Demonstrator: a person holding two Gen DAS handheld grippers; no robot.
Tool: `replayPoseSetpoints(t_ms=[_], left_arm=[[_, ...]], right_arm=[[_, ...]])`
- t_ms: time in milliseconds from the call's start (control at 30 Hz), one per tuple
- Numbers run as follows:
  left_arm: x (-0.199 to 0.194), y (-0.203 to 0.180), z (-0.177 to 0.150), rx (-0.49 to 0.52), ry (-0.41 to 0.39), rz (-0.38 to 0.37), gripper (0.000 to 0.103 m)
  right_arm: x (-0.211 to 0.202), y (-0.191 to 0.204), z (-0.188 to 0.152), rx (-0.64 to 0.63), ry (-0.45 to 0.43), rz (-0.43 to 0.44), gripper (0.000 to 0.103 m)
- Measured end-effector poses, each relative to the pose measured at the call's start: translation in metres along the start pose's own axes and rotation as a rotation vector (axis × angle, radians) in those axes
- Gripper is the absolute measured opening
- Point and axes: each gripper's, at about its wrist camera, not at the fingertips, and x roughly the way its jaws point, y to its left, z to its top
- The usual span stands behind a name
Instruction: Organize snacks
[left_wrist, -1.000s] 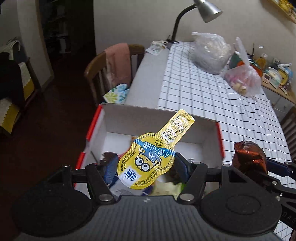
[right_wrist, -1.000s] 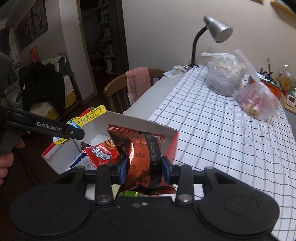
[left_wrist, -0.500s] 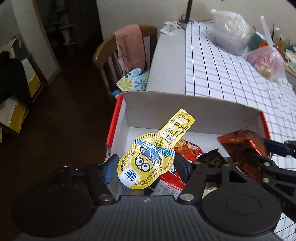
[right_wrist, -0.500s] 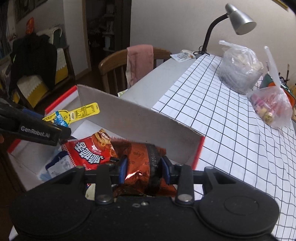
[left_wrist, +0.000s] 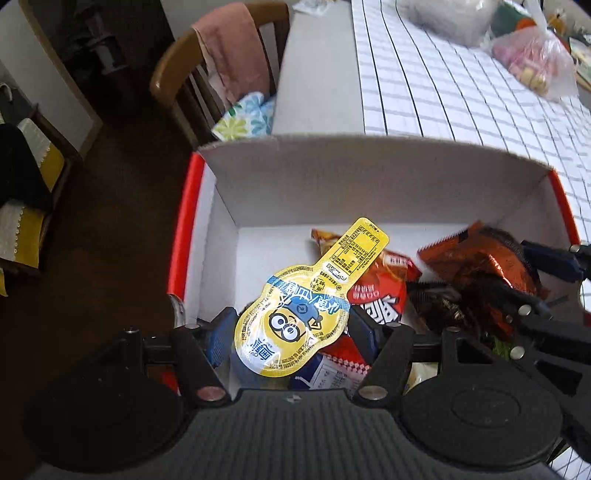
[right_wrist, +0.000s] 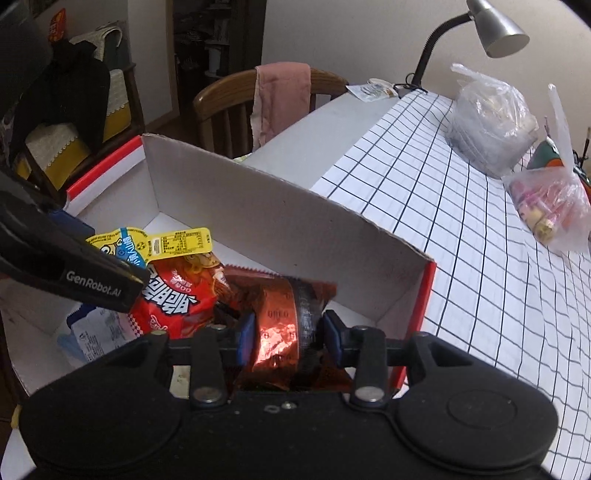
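Note:
My left gripper (left_wrist: 291, 328) is shut on a yellow jelly pouch (left_wrist: 295, 314) with a cartoon face, held low inside the white cardboard box (left_wrist: 369, 177) with red outer sides. My right gripper (right_wrist: 288, 332) has a shiny brown snack packet (right_wrist: 284, 306) between its blue pads. Its jaws are opening, but the pads still touch the packet, which sits low at the box's right end. A red snack packet (right_wrist: 173, 295) and a white-and-blue wrapper (right_wrist: 92, 332) lie on the box floor. One of the left gripper's fingers (right_wrist: 74, 273) crosses the right wrist view.
The box stands at the near end of a table with a checked cloth (right_wrist: 461, 240). Behind it are a wooden chair (right_wrist: 221, 96) draped with pink cloth, a desk lamp (right_wrist: 498, 29) and two filled plastic bags (right_wrist: 495, 125). To the left the table drops off to dark floor (left_wrist: 110, 221).
Both grippers have come down and forward into the box, each with its snack. The brown packet now sits below the box rim beside the red packet.

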Motion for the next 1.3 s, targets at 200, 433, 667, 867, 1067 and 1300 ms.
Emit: replayPoseSetpoints(t_ms=[200, 433, 667, 867, 1067, 1300], left_arm=[[0.003, -0.001, 0.001, -0.005, 0.025, -0.009, 0.066], [-0.010, 0.001, -0.005, -0.019, -0.019, -0.051, 0.071], [-0.038, 0.005, -0.020, -0.036, -0.102, -0.080, 0.071], [-0.067, 0.006, -0.033, -0.041, -0.182, -0.096, 0.072], [-0.099, 0.002, -0.049, -0.036, -0.269, -0.121, 0.074], [-0.127, -0.002, -0.070, -0.023, -0.341, -0.151, 0.083]], right_arm=[[-0.006, -0.003, -0.002, 0.019, -0.010, 0.013, 0.046], [-0.028, -0.008, -0.007, 0.054, -0.044, 0.042, 0.059], [-0.063, -0.014, -0.014, 0.095, -0.106, 0.087, 0.074], [-0.097, -0.019, -0.020, 0.122, -0.179, 0.118, 0.088], [-0.125, -0.023, -0.026, 0.147, -0.236, 0.125, 0.095], [-0.147, -0.029, -0.036, 0.205, -0.274, 0.150, 0.102]])
